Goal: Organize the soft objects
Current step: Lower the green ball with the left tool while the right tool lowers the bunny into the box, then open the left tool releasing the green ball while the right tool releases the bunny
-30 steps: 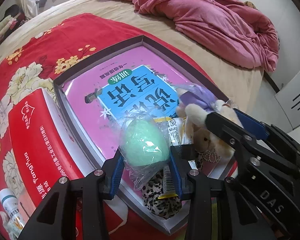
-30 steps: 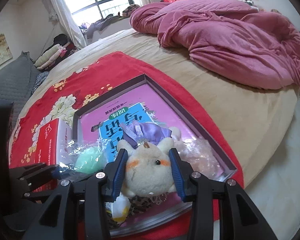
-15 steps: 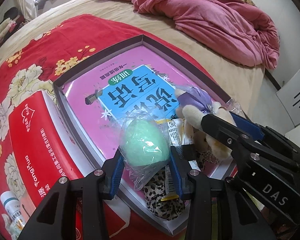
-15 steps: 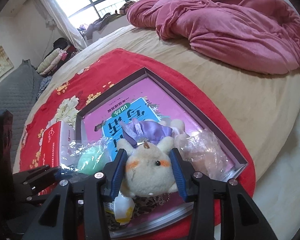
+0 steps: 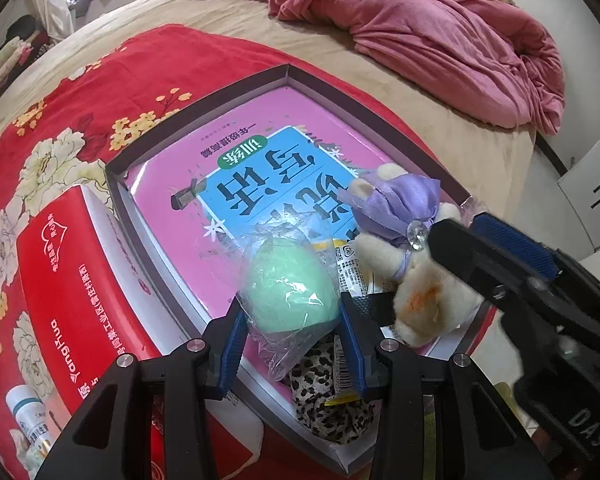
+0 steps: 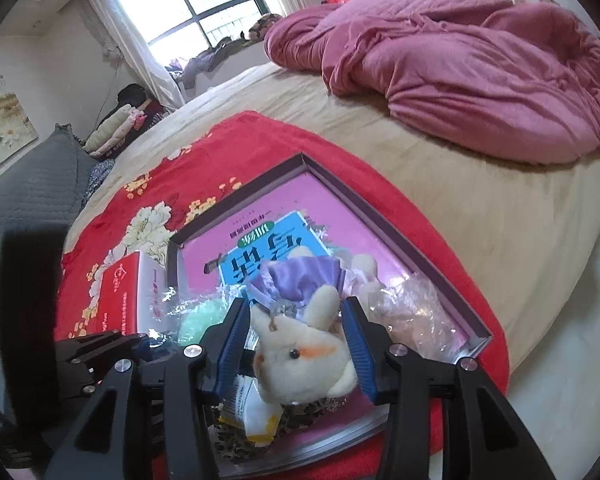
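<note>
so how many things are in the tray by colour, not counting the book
green: 1, the green egg sponge in clear wrap
cream with purple dress: 1, the plush toy
leopard print: 1, the leopard pouch
yellow and white: 1, the snack packet
clear: 1, the crumpled plastic bag
total: 5
</note>
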The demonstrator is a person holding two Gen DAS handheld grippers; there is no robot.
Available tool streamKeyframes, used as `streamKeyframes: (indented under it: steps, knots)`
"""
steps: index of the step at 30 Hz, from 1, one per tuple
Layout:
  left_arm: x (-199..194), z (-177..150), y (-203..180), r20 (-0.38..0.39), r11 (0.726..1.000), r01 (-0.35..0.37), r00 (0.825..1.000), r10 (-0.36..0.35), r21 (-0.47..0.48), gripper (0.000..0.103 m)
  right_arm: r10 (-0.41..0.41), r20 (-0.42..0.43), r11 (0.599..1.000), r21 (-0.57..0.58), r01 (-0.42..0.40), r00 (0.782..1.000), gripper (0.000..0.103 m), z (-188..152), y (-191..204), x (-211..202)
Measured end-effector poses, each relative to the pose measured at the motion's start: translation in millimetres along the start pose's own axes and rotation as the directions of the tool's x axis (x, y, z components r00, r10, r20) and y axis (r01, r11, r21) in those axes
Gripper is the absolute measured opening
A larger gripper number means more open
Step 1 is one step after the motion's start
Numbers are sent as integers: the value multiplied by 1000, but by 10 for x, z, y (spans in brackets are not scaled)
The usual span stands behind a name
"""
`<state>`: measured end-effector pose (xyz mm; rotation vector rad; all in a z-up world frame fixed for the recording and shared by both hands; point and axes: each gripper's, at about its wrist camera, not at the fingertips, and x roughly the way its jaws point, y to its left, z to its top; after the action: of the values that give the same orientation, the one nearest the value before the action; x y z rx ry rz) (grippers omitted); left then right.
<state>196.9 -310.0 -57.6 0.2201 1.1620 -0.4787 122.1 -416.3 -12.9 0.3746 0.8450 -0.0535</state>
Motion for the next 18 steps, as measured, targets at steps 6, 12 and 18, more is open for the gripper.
streamKeyframes:
  steps: [6,12,18]
  knots:
    - [39,46,-4,-30,1000,-6,1000,6,4,48,-12,29,1000,5,12,1000,50,38,-32,-75]
    - [48,65,7,-40,1000,-6,999,6,-1,50,-24,32,1000,19,24,999,50,39,-76,-95]
    - [31,60,32,-35,1000,4,999,-4,-16,59,-24,38,999,27,23,999,50,39,-111,-122]
